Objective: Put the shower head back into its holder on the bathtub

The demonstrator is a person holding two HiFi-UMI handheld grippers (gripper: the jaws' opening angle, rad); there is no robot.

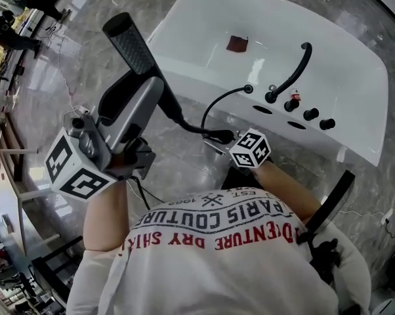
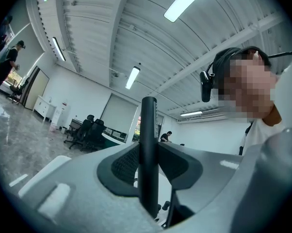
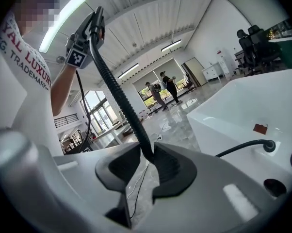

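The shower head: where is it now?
In the head view the shower head is upper left, over the floor beside the bathtub, clamped in the left claw; its hose runs to the right claw.

Beneath my view: polished grey marble floor (image 1: 79, 64) carrying the white bathtub (image 1: 371, 104); a thin cable (image 3: 138, 183) trails across the floor.

The black, stick-shaped shower head (image 1: 136, 44) is standing tilted above the floor beside the white bathtub (image 1: 355, 104), clear of its rim. The left tongs (image 1: 157, 90) are pinching it near its lower end. Its black ribbed hose (image 1: 182, 118) is trailing down into the right tongs (image 1: 218, 136), then arcing up to a hole in the tub's rim.
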